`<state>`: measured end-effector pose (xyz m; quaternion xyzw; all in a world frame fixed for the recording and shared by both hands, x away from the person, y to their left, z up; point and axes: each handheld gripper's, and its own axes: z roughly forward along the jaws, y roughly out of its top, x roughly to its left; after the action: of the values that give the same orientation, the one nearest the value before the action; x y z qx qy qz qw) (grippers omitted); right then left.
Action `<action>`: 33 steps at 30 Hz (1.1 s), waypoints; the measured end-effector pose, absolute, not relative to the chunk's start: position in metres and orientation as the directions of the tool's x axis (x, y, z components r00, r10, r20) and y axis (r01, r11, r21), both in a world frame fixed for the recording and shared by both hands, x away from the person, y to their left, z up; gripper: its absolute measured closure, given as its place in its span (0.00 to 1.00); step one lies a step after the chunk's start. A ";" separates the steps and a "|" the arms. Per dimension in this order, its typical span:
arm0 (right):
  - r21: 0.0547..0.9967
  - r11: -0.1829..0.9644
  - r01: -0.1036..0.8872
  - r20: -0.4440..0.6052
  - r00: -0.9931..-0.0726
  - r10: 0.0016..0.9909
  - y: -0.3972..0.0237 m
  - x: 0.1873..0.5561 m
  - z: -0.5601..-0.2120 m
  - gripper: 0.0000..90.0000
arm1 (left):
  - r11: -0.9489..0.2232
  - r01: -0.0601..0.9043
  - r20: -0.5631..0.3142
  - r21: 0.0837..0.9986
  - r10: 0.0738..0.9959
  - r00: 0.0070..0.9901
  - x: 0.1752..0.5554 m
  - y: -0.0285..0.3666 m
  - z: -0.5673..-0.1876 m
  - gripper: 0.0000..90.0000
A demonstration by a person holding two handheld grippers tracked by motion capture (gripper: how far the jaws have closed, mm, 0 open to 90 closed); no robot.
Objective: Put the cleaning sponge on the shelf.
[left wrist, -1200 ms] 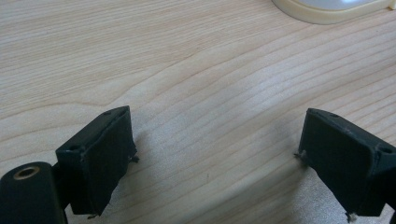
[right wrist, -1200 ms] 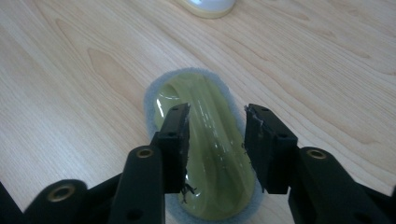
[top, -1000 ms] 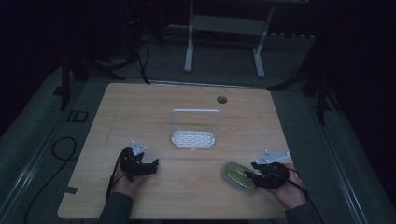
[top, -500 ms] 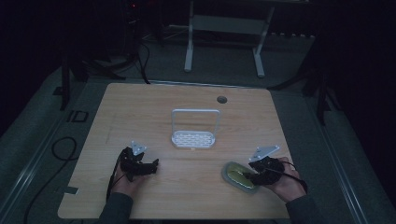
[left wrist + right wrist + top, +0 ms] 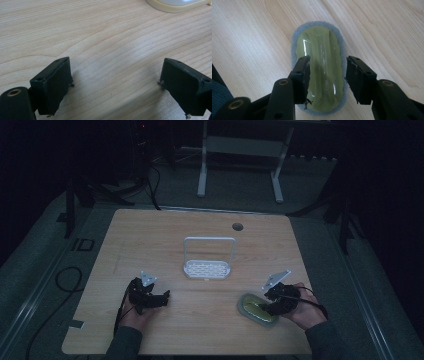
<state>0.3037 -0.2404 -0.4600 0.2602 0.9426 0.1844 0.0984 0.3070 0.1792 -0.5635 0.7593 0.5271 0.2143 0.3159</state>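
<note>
The green scrubber point(image 5: 319, 71) lies between the right gripper's point(image 5: 327, 75) half-spread jaws, perhaps touching; the left gripper point(image 5: 115, 86) is wide apart over bare desk point(image 5: 100, 37).

pale rimmed object point(image 5: 178, 4) cut off by top edge, sponge's point(image 5: 319, 75) near end behind right tongs point(image 5: 327, 80)

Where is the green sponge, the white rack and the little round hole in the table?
Sponge point(image 5: 322, 72): right gripper view, on its shiny green top.
Rack point(image 5: 207, 268): high view, on its holed base.
Hole point(image 5: 237, 226): high view, at its dark middle, far side of the table.
</note>
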 end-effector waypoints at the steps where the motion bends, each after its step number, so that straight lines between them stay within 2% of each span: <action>1: 0.394 0.799 0.454 -0.091 -0.846 0.525 -0.240 0.304 -0.460 0.60 | -0.245 0.665 -0.008 0.706 0.936 0.353 0.307 0.179 -0.564 0.11; 33: 0.282 0.857 0.431 -0.062 -0.883 0.464 -0.223 0.319 -0.460 0.58 | -0.245 0.665 -0.008 0.706 0.936 0.353 0.307 0.179 -0.564 0.12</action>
<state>0.3188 -0.2227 -0.4597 0.2328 0.9615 0.1310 0.0639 0.3070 0.1792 -0.5635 0.7592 0.5270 0.2144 0.3161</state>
